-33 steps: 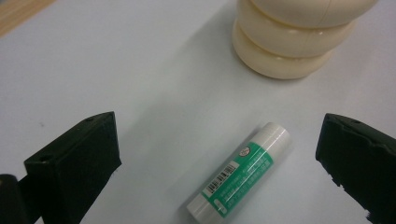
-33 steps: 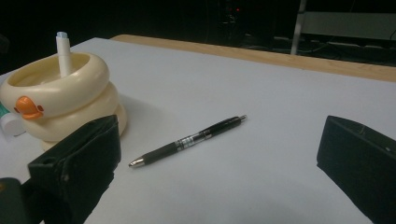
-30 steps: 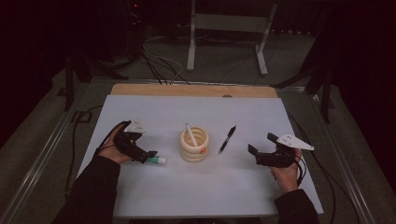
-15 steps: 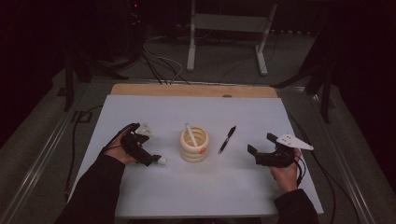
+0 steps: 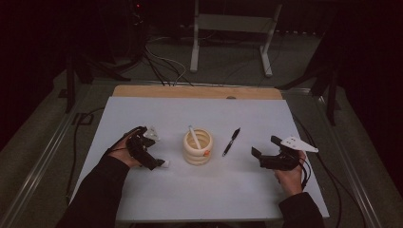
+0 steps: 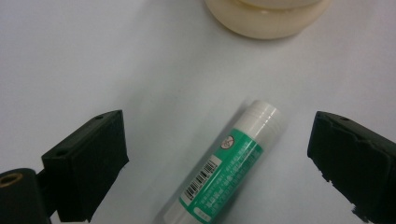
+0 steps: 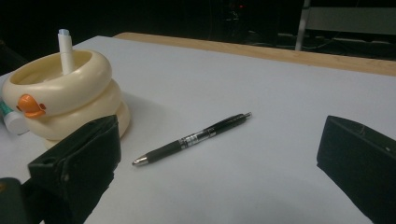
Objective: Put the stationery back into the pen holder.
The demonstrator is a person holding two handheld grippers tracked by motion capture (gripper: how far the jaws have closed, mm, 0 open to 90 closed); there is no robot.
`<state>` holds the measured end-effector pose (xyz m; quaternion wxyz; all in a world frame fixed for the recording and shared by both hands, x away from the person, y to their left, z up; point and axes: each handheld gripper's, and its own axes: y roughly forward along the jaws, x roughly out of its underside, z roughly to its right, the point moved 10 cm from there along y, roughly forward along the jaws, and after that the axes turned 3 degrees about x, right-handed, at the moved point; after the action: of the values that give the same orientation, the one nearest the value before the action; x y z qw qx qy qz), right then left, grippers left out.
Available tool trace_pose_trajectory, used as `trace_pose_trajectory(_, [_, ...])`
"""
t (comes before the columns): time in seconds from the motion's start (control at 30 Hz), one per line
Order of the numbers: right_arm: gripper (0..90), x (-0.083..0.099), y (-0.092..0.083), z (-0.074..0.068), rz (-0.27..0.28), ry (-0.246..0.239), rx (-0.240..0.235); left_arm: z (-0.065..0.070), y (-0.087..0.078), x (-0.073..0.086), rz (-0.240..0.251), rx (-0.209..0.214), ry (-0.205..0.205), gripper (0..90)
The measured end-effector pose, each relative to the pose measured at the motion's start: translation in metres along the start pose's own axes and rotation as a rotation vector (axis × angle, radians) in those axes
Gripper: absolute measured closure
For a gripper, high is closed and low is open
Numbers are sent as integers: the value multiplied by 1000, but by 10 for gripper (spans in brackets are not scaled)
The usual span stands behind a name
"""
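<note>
Item: glue stick (image 6: 229, 165), flat on the worktop (image 5: 247, 190), at the holder's (image 5: 197, 147) 8 o'clock, between my left claw's (image 5: 153, 161) wide, just-narrowing jaws, untouched; right claw (image 5: 263, 153) wide.

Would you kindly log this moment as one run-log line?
left gripper: open, jaws just closing around glue stick, not touching | right gripper: open, facing pen | cream holder: one stick inside

Glue stick (image 6: 229, 166) green label, barcode and small print, too blurred to read
</note>
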<state>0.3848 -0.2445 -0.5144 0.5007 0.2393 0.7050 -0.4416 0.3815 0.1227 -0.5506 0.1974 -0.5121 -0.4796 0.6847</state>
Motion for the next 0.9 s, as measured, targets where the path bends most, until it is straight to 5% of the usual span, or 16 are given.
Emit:
trace_pose_trajectory(0.57, [0, 2, 1, -2, -11, 15, -18, 16, 15, 3, -103, 56, 76, 194])
trace_pose_trajectory(0.9, [0, 4, 2, -1, -18, 30, -24, 18, 30, 13, -218, 30, 168, 611])
